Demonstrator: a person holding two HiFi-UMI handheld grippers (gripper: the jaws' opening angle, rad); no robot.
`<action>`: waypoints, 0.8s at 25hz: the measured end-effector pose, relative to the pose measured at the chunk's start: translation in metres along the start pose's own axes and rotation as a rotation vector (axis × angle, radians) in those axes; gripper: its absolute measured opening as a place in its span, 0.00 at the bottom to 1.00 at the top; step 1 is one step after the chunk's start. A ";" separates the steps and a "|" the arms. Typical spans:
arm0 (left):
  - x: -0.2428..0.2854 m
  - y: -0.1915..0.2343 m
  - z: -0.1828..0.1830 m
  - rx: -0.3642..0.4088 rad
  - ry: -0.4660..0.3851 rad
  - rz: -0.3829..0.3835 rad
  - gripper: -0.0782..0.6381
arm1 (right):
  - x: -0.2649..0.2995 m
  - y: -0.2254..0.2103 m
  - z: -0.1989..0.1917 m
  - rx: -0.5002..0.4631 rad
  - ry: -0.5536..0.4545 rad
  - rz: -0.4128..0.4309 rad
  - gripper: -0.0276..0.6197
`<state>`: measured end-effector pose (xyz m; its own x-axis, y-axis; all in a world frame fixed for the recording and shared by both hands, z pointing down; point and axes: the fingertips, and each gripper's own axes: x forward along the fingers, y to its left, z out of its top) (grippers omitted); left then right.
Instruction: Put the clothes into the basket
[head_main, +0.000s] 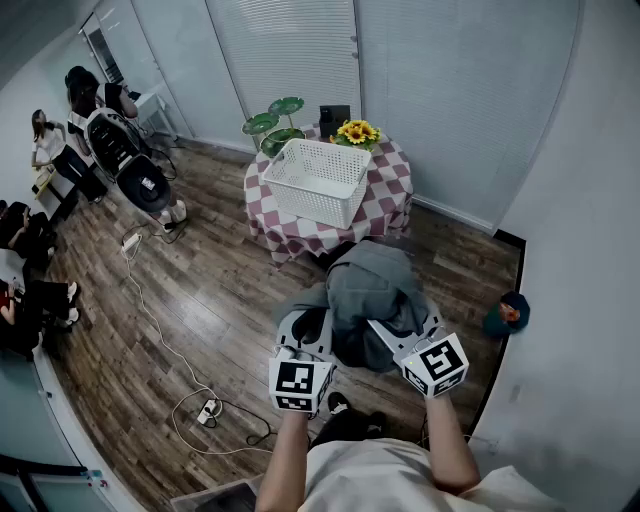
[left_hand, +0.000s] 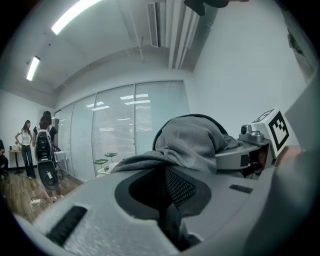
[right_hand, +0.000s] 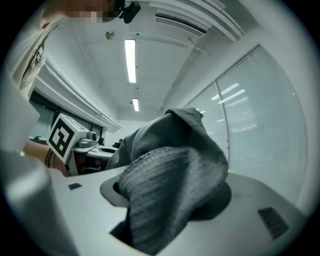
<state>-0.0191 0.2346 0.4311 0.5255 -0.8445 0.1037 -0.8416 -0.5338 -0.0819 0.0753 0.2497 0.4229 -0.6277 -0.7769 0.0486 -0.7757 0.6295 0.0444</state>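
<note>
Carrying the grey garment (head_main: 370, 282), clamped in my left tongs (head_main: 306, 330) and right tongs (head_main: 398, 335), short of the seemingly empty white basket (head_main: 318, 180) on the checked surface (head_main: 392, 192); depositing remains.

Left gripper (left_hand: 167, 210) jaw tips: buried in the grey garment (left_hand: 192, 142), pads unseen.
Right gripper (right_hand: 165, 210) jaw gap: filled and covered by the garment's ribbed part.
Garment's kind: bunched up, cannot tell.
Teal object (head_main: 506, 314) by the wall: too small to identify.
Seated people (head_main: 30, 238): cut off by the left edge.
</note>
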 end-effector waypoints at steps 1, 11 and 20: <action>-0.007 -0.006 -0.005 0.001 -0.001 0.004 0.17 | -0.007 0.005 -0.003 -0.004 0.003 0.008 0.45; -0.047 -0.041 -0.029 -0.043 0.025 0.052 0.17 | -0.048 0.034 -0.026 -0.011 0.035 0.040 0.45; -0.057 -0.052 -0.020 -0.030 0.027 0.074 0.17 | -0.061 0.041 -0.023 -0.039 0.028 0.070 0.48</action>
<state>-0.0076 0.3119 0.4492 0.4582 -0.8800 0.1254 -0.8818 -0.4678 -0.0605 0.0833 0.3236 0.4450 -0.6775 -0.7311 0.0810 -0.7269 0.6823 0.0786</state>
